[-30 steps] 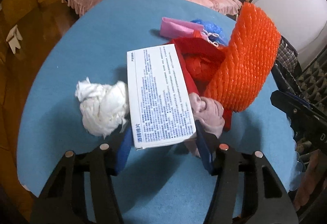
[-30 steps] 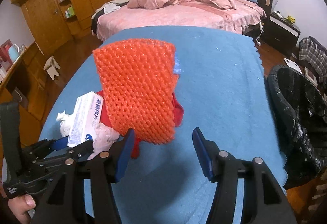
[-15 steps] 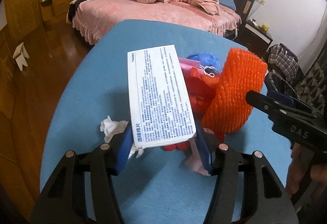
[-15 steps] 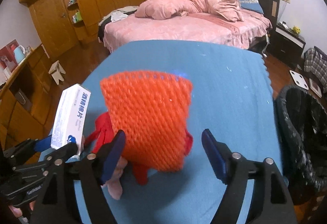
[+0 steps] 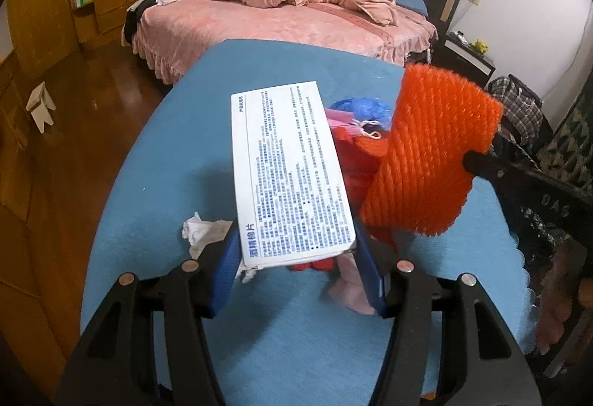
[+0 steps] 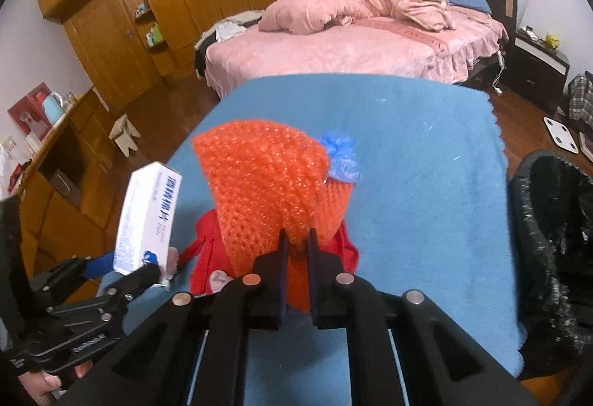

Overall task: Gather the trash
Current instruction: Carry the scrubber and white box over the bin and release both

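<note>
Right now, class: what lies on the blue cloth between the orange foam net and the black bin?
Nothing: in the right wrist view, only bare blue cloth separates the orange foam net from the black bin.

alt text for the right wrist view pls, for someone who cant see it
The right hand-held gripper is shut on an orange foam net above a blue table. To its left, the left hand-held gripper holds a white box; a black trash bin stands at the right.
</note>
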Demonstrator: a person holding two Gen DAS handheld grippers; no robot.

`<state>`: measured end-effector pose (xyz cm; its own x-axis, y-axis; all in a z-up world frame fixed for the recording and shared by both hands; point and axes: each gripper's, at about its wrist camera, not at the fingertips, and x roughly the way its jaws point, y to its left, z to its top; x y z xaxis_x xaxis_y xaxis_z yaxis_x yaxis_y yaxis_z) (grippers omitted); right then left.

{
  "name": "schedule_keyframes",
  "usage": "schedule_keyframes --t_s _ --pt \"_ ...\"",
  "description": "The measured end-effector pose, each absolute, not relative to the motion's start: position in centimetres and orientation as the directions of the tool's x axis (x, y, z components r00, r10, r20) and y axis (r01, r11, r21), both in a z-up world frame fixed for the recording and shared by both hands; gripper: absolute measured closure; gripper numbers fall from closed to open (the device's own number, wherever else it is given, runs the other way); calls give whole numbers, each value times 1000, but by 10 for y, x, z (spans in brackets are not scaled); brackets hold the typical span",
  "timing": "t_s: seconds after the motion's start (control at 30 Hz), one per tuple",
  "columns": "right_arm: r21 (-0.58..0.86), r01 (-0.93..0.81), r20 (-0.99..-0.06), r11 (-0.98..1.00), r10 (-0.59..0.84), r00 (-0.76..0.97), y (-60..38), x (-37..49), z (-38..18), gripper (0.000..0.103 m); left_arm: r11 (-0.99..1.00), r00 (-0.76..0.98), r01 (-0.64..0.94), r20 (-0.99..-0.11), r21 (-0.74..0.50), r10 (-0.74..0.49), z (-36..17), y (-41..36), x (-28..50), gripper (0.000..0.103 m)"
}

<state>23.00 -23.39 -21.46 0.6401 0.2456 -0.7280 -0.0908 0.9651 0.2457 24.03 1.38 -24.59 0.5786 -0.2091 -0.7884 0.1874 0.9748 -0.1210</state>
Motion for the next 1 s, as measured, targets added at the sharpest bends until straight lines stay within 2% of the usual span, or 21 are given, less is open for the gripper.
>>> schedule_keyframes --t_s 0.3,1.0 --pt "275 -49 -705 960 236 669 -273 203 -186 94 967 600 236 -767 -99 -226 -223 -19 217 47" --pt "200 129 -713 971 54 699 -400 159 -170 94 927 599 361 -737 -101 -313 -190 -148 193 47"
